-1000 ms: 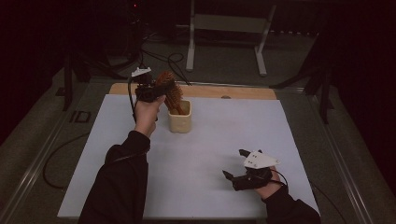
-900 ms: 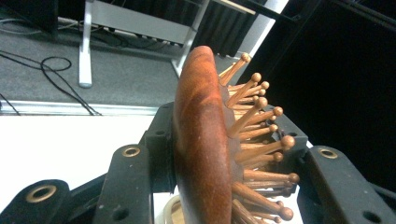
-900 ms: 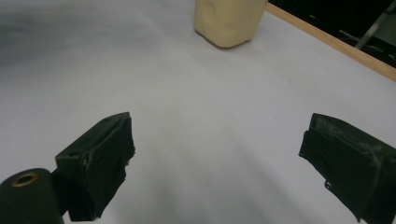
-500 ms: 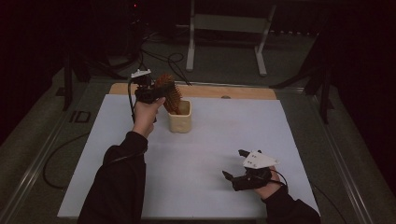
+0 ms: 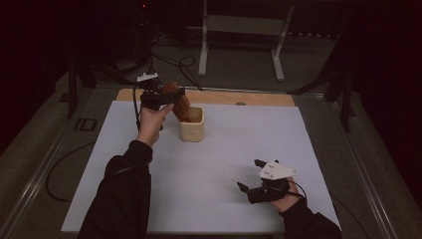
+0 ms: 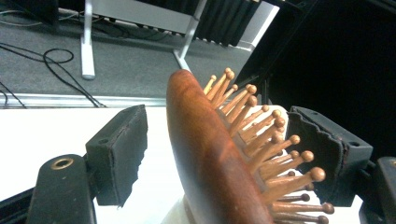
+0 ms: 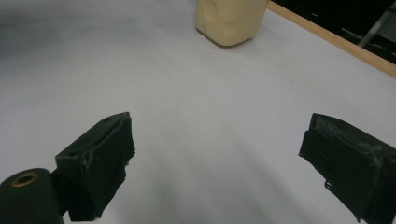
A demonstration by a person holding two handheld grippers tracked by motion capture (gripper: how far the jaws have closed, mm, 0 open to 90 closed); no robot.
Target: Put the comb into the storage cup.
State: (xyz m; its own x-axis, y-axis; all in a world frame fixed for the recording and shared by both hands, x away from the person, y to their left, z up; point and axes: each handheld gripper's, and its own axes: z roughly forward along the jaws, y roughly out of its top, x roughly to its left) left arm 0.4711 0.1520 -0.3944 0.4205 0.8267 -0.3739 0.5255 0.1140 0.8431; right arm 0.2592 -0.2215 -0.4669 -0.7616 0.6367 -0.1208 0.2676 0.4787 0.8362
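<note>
Hairbrush (image 6: pixel 210 158) stands head-up in the cream cup (image 5: pixel 192 124) at the far left of the bench (image 5: pixel 249 149), its long axis leaning up and away. Between the left gripper (image 5: pixel 166 97) fingers (image 6: pixel 119 154) it sits free: they have just been opening, with a gap on each side, so the hand could likely lift clear. Right gripper (image 5: pixel 251 175) rests well apart at the near right, fingers (image 7: pixel 100 161) spread on nothing.
</note>
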